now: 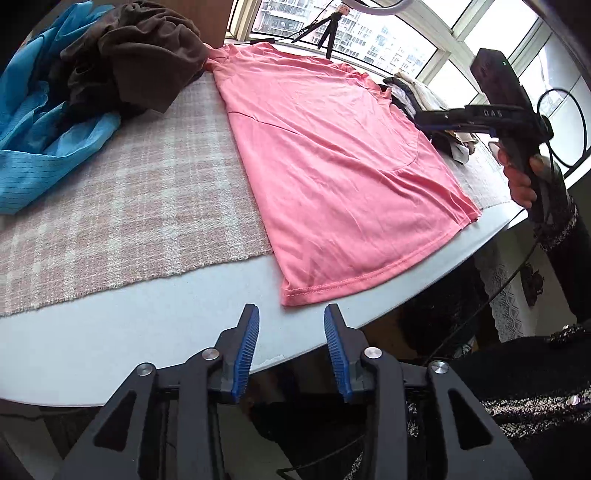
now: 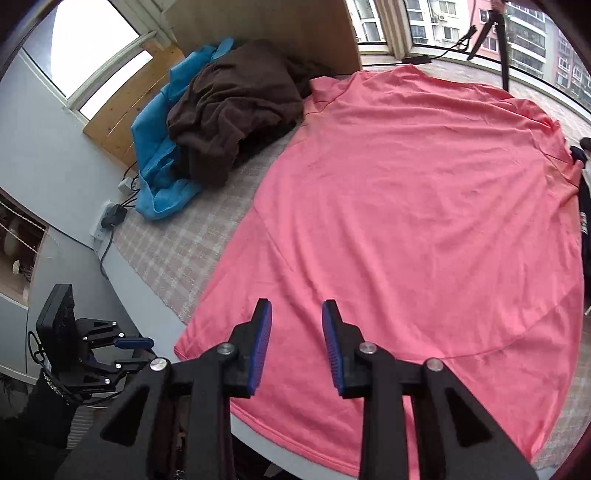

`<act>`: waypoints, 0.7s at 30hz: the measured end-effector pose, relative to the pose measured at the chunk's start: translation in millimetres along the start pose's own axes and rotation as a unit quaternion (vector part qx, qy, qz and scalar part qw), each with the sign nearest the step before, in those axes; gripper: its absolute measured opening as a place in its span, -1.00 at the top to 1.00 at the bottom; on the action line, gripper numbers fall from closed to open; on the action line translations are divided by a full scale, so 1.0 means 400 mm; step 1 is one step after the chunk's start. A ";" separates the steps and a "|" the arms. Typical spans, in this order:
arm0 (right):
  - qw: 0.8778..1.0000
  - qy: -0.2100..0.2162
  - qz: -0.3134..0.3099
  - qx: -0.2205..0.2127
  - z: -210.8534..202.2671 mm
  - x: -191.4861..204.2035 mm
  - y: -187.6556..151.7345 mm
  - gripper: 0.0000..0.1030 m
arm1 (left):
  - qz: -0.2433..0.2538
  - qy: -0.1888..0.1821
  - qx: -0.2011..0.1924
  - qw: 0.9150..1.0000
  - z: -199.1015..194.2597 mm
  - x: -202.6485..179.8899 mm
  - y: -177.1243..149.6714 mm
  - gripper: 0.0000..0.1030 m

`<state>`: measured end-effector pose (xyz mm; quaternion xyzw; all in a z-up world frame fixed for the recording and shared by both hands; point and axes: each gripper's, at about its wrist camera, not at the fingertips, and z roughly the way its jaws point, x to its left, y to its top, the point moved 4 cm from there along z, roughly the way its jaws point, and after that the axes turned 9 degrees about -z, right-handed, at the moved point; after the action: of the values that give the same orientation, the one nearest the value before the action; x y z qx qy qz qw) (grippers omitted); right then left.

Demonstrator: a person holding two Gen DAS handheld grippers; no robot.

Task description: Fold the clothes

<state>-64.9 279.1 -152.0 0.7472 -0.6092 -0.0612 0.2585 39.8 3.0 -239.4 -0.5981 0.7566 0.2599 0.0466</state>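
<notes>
A pink T-shirt (image 1: 332,162) lies spread flat on the checked cloth, hem toward the table's front edge; it also fills the right wrist view (image 2: 424,221). My left gripper (image 1: 291,314) is open and empty, just in front of the shirt's near hem corner. It also shows at the lower left of the right wrist view (image 2: 129,350). My right gripper (image 2: 297,308) is open and empty, above the shirt's hem area. It also shows in the left wrist view (image 1: 421,120), held in a hand beside the shirt's right edge.
A brown garment (image 1: 136,55) lies on a blue garment (image 1: 33,122) at the table's far left. More folded clothes (image 1: 424,96) sit at the far right. A checked cloth (image 1: 129,206) covers the white table (image 1: 147,332). A small tripod (image 1: 328,26) stands by the window.
</notes>
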 end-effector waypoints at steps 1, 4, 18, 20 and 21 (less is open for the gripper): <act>1.000 -0.022 0.019 -0.004 -0.031 -0.057 -0.035 0.45 | -0.006 0.004 0.002 1.000 0.008 -0.003 0.010 0.07; 0.997 -0.045 0.070 -0.007 -0.081 -0.175 -0.146 0.45 | -0.023 0.015 0.007 1.000 0.033 -0.012 0.039 0.06; 0.980 -0.085 0.178 -0.005 -0.151 -0.496 -0.433 0.45 | -0.004 0.051 0.056 0.997 0.099 -0.059 0.039 0.94; 0.982 -0.082 0.172 0.000 -0.130 -0.509 -0.421 0.45 | 0.002 0.055 0.055 0.997 0.094 -0.067 0.041 0.95; 0.983 -0.074 0.169 0.003 -0.118 -0.511 -0.415 0.45 | 0.003 0.057 0.052 0.997 0.090 -0.070 0.043 0.95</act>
<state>48.8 507.1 -233.7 0.6276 -0.7445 -0.0697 0.2167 23.0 46.3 -254.1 -0.6066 0.7723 0.1853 0.0337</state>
